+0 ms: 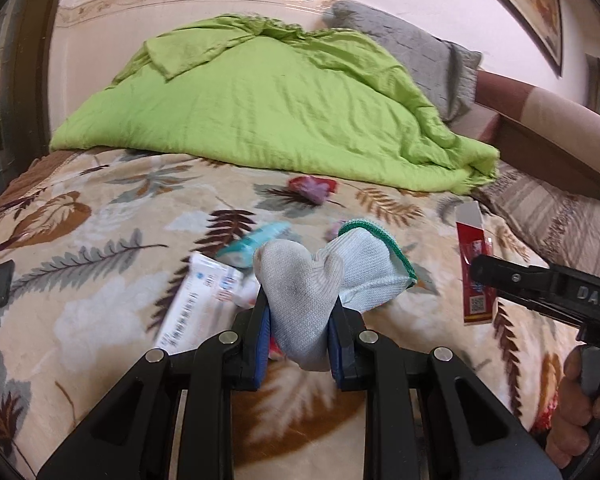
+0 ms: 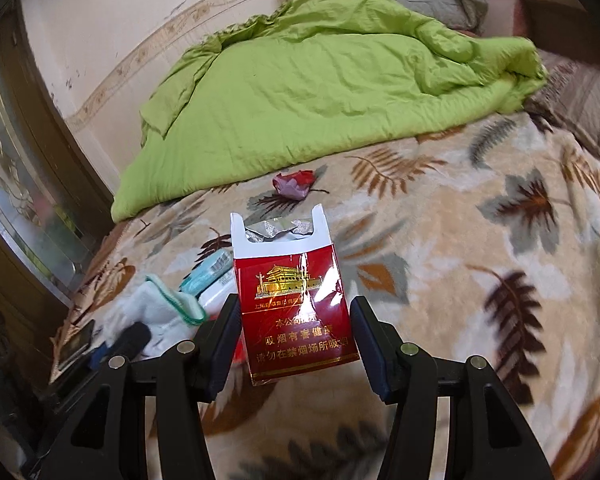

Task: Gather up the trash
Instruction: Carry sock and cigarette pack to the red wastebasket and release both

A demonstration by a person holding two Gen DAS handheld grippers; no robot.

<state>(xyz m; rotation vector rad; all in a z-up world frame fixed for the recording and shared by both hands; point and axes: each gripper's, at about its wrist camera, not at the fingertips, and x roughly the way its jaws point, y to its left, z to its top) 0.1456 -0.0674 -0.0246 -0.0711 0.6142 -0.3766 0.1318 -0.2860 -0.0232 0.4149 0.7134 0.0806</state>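
My left tool [image 1: 300, 344] is clamped on a white sock [image 1: 312, 280]. My right tool [image 2: 296, 344] grips a red cigarette pack [image 2: 296, 304], jaws half open. Beyond, toward the bed's [image 2: 460, 240] middle, lies a crumpled red wrapper [image 2: 294, 184], near the green quilt's [image 2: 300, 92] edge.

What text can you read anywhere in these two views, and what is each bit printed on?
"DAS": on the black body of the right gripper, seen from the left wrist.
"吸烟有害健康": on the red cigarette pack between the right gripper's fingers.
"请勿在禁烟场所吸烟": the line below on the same pack.
The pack's smaller gold lines: too blurred to read.
White box with a barcode: print blurred, unreadable.
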